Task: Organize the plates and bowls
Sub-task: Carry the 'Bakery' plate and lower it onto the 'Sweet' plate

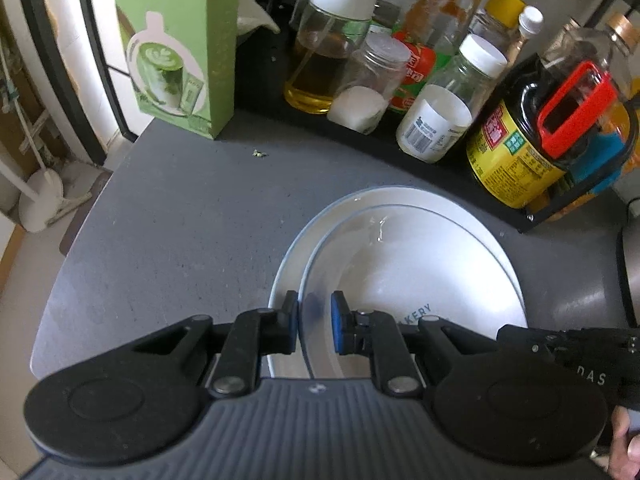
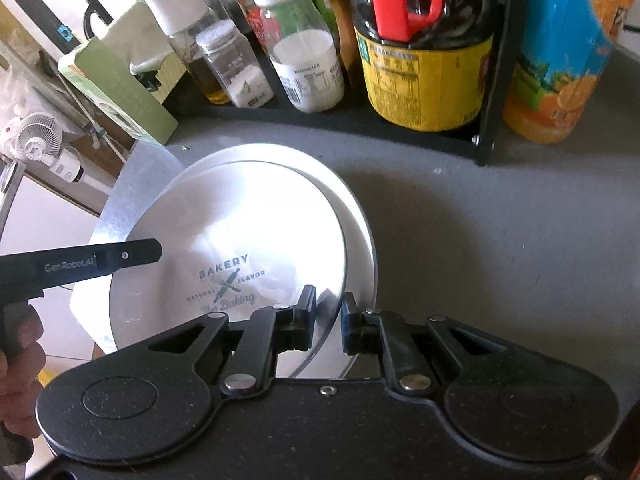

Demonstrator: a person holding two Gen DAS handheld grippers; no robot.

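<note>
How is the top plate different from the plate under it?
The top plate carries a printed bakery logo; no print shows on the lower plate, which is mostly covered. Both grippers' fingers pinch the top plate's rim, while the lower plate lies untouched on the counter. Both are white and round.

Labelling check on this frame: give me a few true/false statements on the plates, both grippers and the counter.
1. Both grippers grip the rim of the upper plate. True: the left gripper and right gripper are each shut on its edge.
2. The upper plate is plain, without print. False: it reads BAKERY.
3. A second plate lies under it. True.
4. The plates sit in a sink. False: they are over a grey counter.
5. The green carton lies flat. False: it stands upright.
</note>
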